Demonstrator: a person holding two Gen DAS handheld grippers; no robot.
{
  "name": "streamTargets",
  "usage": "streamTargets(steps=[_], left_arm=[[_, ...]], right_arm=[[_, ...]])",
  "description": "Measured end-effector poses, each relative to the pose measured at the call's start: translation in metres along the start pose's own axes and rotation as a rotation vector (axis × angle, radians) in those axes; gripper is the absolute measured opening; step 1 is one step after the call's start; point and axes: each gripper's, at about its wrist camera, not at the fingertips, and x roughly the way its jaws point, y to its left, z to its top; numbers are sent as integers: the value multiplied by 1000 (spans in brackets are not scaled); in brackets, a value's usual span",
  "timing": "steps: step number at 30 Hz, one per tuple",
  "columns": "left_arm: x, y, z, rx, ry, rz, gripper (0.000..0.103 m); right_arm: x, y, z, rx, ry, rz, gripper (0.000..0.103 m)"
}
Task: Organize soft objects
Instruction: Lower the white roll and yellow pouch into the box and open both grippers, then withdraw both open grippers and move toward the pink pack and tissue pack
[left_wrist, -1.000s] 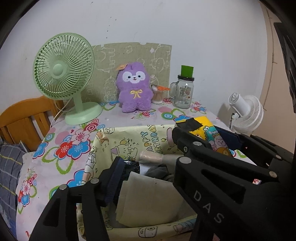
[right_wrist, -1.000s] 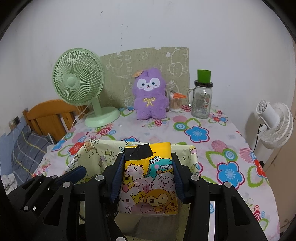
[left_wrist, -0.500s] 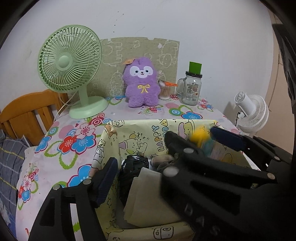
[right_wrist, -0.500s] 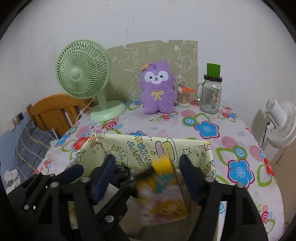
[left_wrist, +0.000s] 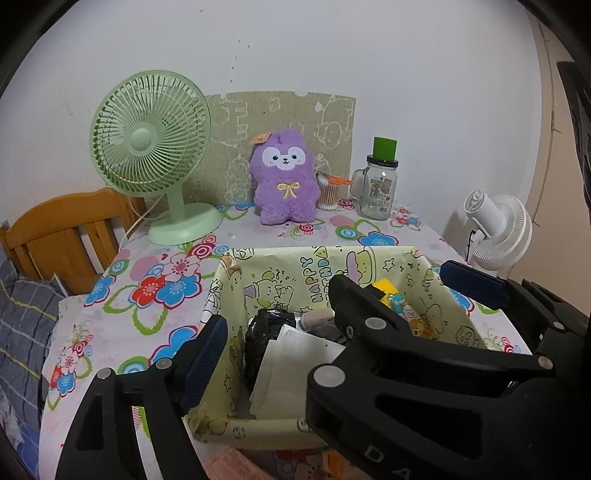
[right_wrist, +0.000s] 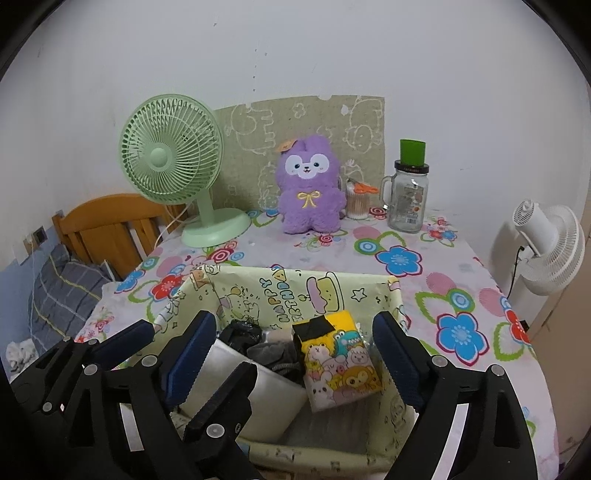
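A yellow cartoon-print packet (right_wrist: 338, 360) lies inside the pale yellow fabric box (right_wrist: 295, 286), leaning on grey and black soft items (right_wrist: 273, 352) and a white folded cloth (right_wrist: 266, 395). My right gripper (right_wrist: 295, 354) is open and empty, its fingers spread to either side of the packet above the box. My left gripper (left_wrist: 332, 332) is open and empty over the box (left_wrist: 295, 264); the packet (left_wrist: 400, 306) shows partly behind the right gripper's arm. A purple plush toy (right_wrist: 308, 188) sits upright at the back of the table.
A green desk fan (right_wrist: 177, 166) stands back left, a glass jar with green lid (right_wrist: 406, 199) and a cup of cotton swabs (right_wrist: 357, 201) back right. A white fan (right_wrist: 546, 247) is off the table's right edge, a wooden headboard (right_wrist: 107, 225) to the left.
My right gripper opened and let go of the yellow packet, which dropped into the box. Both grippers pulled back slightly.
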Motion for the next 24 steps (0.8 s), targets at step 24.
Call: streamTargets(steps=[24], left_arm=[[-62,-19,-2,24,-80,22,91]], right_arm=[[-73,1,-2,-8,-77,-36,89]])
